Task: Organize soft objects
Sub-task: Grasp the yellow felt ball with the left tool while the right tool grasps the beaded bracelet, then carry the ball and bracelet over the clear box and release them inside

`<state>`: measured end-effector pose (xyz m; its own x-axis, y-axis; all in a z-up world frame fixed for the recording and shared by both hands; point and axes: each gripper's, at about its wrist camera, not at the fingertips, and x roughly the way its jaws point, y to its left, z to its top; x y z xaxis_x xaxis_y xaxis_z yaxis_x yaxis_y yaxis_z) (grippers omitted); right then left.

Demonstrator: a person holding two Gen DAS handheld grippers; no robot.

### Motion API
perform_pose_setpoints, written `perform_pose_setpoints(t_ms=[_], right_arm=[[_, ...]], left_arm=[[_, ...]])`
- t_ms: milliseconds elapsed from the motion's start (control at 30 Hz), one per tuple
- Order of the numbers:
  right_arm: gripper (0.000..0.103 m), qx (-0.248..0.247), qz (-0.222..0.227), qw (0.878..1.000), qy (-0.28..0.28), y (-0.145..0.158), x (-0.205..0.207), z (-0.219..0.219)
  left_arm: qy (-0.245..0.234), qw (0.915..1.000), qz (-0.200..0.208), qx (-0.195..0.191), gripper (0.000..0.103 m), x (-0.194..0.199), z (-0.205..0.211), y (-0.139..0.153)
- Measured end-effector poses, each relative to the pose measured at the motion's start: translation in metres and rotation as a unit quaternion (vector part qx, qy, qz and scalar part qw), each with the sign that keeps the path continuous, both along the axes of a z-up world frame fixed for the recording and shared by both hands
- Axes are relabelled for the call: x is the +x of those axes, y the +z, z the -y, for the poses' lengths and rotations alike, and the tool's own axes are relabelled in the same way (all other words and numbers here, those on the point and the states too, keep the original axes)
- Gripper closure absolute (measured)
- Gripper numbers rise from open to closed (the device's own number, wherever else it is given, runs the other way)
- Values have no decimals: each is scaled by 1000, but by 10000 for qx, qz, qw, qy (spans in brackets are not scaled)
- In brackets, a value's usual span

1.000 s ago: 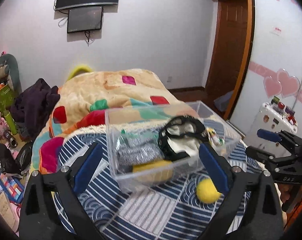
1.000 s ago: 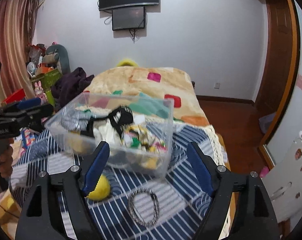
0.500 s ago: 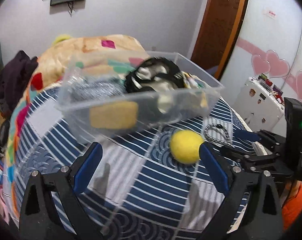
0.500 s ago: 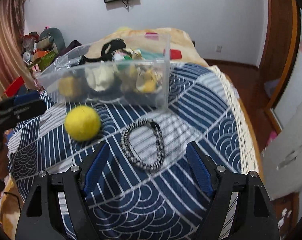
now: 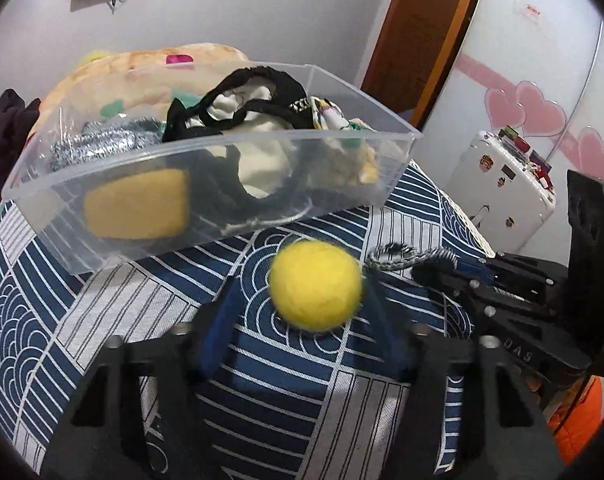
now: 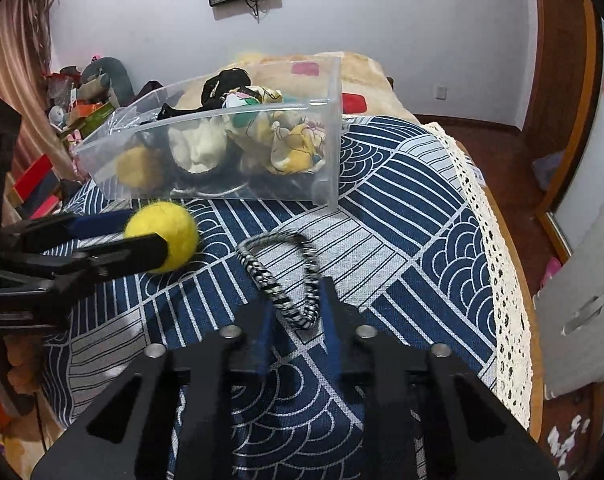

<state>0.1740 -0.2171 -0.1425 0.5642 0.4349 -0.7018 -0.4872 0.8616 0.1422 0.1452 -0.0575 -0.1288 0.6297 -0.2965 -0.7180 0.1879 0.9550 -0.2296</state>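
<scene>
A yellow felt ball (image 5: 315,285) lies on the blue patterned cloth (image 5: 102,320). My left gripper (image 5: 302,294) has closed around it, fingers on both its sides; the right wrist view shows the ball (image 6: 170,232) between those fingers. A black-and-white braided loop (image 6: 280,276) lies beside it. My right gripper (image 6: 296,312) is closed on the loop's near end. Behind stands a clear plastic bin (image 5: 385,184) holding soft items: a yellow sponge, silver scrubbers, black-and-white cloth.
The cloth covers a round table with a lace edge (image 6: 497,280). A bed with a colourful blanket (image 6: 353,76) is behind the bin. A white cabinet (image 5: 505,192) stands to the right, clutter (image 6: 82,92) to the left.
Both grippers dropped lower and moved forward, then narrowed from wide open: the left onto the yellow ball, the right onto the braided loop.
</scene>
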Motion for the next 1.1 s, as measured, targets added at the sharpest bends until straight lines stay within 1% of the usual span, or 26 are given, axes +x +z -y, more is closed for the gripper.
perform_pose_setpoints(t_ms=[33,67,233,533,667,767,833,900,967,1033,1100], right_arm=[[93,0,33,10000,-7,1,-1,0],[93,5,55,10000,-11,2,-1,0],[94,72,218,9997,2,10,-5,-1],[94,249,498,9984,64,32,-8,-6],[94,332,705,9969,143,47,-6,-13],[94,211,883,9957,181,53,-6,-19],[94,191,789,9966,164,52,-2,-18],[87,264,535,9981,137,45,3,-14],[63,244,333,9991,65,36,6,-9],[55,230,196,9995,2,26,5,-6],[55,231,60,9997,54,20,3,-3]], left_arm=[[-30,10000,-2,-41,58,0,0,0],[-53,10000,7,-74,60,-1,0,-1],[30,9997,217,99,60,-10,-2,5],[367,9981,502,-7,60,-17,-37,30],[505,9960,741,39,60,-20,-50,47],[576,9950,815,-22,60,-22,-61,55],[611,9947,825,-42,60,-24,-67,56],[658,9944,827,0,60,-26,-71,56],[689,9944,804,63,60,-28,-74,54],[711,9944,778,117,60,-30,-77,52],[737,9946,714,154,60,-33,-82,49]])
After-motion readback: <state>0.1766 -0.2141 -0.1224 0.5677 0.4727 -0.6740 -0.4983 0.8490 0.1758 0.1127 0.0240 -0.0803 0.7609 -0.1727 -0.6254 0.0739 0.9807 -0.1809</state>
